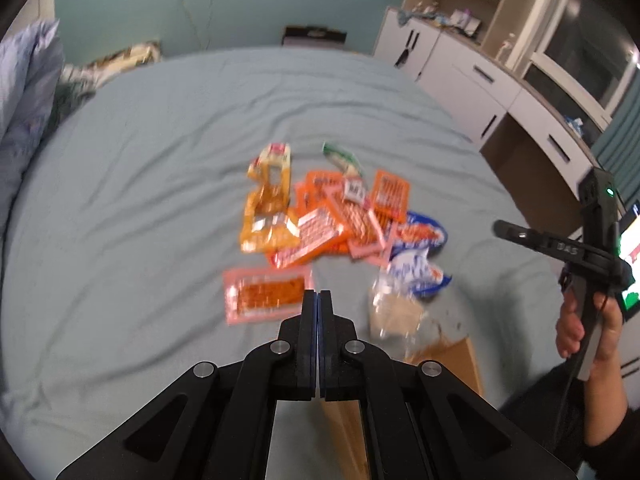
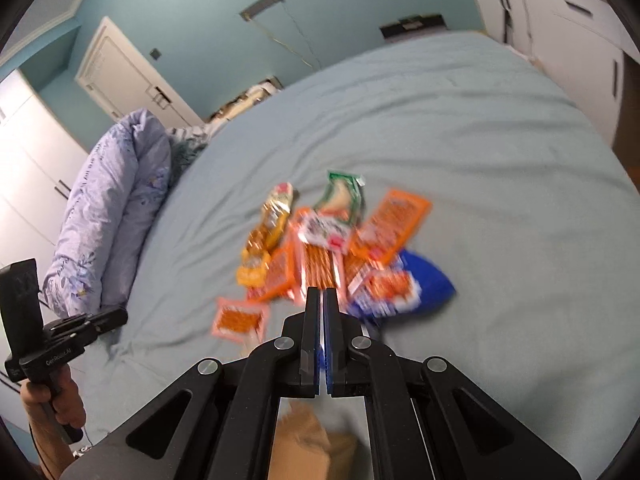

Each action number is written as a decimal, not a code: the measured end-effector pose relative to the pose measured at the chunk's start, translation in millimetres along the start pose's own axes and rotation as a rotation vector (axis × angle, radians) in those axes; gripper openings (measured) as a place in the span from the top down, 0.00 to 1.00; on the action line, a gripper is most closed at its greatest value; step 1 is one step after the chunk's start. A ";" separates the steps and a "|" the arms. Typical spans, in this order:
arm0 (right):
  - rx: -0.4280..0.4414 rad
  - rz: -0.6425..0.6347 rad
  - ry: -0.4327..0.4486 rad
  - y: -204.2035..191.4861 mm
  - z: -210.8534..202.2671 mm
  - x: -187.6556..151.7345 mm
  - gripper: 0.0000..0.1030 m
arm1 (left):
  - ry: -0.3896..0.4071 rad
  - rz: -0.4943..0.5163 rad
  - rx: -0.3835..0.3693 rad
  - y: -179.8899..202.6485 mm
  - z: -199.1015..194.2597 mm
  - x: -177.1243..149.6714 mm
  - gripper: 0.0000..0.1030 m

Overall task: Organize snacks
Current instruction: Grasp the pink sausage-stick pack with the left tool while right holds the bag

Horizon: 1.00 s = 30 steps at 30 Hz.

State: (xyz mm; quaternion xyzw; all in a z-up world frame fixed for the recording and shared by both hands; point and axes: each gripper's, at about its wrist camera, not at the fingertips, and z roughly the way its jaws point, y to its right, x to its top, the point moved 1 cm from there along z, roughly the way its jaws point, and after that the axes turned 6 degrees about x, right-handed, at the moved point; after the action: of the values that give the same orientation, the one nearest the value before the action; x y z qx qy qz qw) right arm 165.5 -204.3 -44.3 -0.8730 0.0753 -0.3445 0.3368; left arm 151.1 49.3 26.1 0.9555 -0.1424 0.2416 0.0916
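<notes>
A pile of snack packets lies on the grey-blue bed: a yellow bag, several orange packets, a green packet, blue-and-white bags, a clear bag and a pink packet lying apart at the front. My left gripper is shut and empty, just above the bed beside the pink packet. My right gripper is shut and empty, above the near edge of the pile. Both views are blurred.
A brown cardboard box sits at the near bed edge, also under my right gripper. A folded lilac duvet lies at the left. White cabinets stand at the right. The other hand-held device shows in each view.
</notes>
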 end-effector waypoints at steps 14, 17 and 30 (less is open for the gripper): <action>-0.099 0.315 -0.076 44.4 33.8 -13.9 0.32 | -0.218 -0.087 0.150 -35.9 114.6 -14.7 0.06; -0.107 0.286 -0.149 40.8 58.0 -11.1 0.32 | -0.238 -0.044 0.184 -34.5 141.9 -5.8 0.06; -0.168 0.156 -0.324 50.9 152.4 15.7 0.24 | -0.305 0.001 0.221 -23.9 206.1 12.4 0.00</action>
State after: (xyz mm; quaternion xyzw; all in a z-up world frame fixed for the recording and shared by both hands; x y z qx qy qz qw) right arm 281.8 -167.1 -149.9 -0.9336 0.1158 -0.1648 0.2963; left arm 258.8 18.7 -148.9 0.9852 -0.1278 0.1081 -0.0366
